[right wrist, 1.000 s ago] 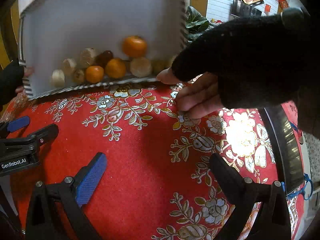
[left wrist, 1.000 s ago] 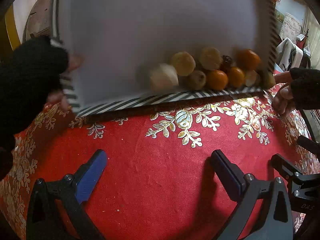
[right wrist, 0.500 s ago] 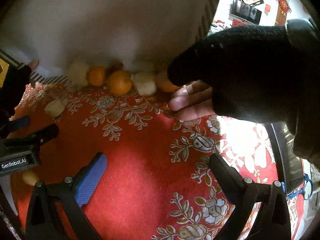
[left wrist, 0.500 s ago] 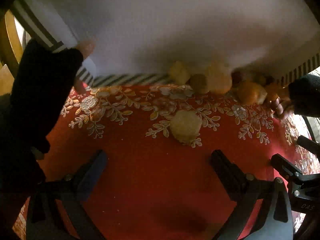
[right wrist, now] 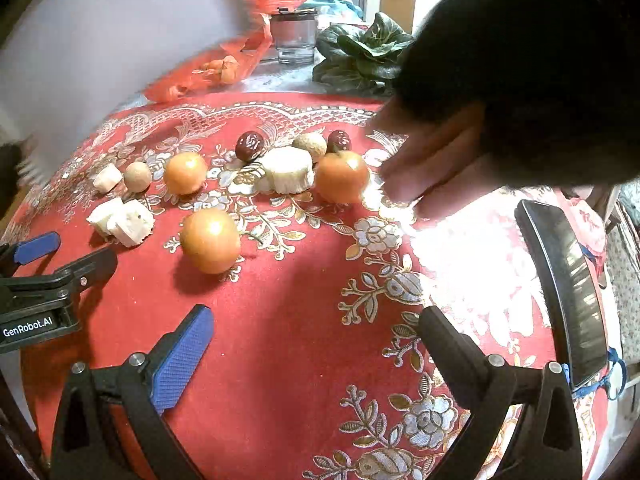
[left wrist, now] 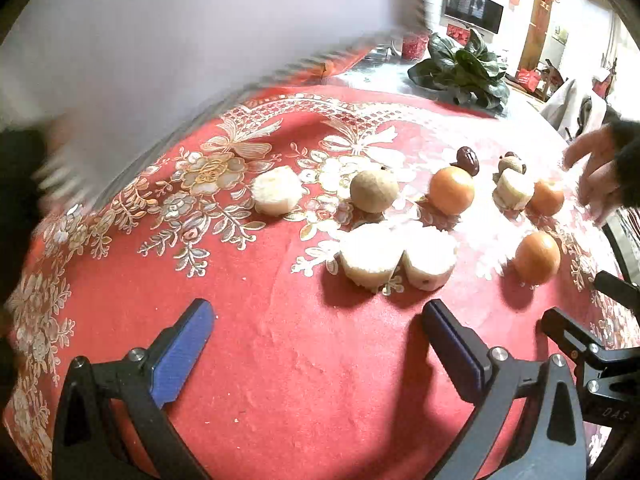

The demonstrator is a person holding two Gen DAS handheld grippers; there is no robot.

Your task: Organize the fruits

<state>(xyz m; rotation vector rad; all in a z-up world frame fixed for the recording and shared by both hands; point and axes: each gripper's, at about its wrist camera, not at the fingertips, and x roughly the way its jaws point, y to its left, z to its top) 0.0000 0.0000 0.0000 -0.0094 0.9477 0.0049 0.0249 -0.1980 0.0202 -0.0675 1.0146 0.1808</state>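
Note:
Fruits lie loose on the red embroidered tablecloth [left wrist: 280, 380]. In the left wrist view: three oranges, one [left wrist: 452, 190] mid, one [left wrist: 537, 258] near right; two pale cut chunks [left wrist: 370, 262] side by side, another chunk [left wrist: 277, 193] to the left, a round brown fruit [left wrist: 374, 191], a red date [left wrist: 469, 160]. The right wrist view shows the nearest orange [right wrist: 210, 240], a chunk [right wrist: 287, 169], dates [right wrist: 249, 145]. My left gripper [left wrist: 320, 340] and right gripper [right wrist: 316, 344] are open and empty, resting low before the fruits.
A white striped-edged tray [left wrist: 160, 40] is blurred in the air at the upper left. A dark-sleeved hand [right wrist: 436, 168] hovers beside the far orange. A dark phone [right wrist: 568, 288] lies at the right. A leafy green [left wrist: 464, 66], glass [right wrist: 294, 40] and red bag [right wrist: 224, 66] stand behind.
The tray tipped the fruits out onto the cloth and has swung up and away to the left. The fruits have spread and settled. Both grippers stayed put.

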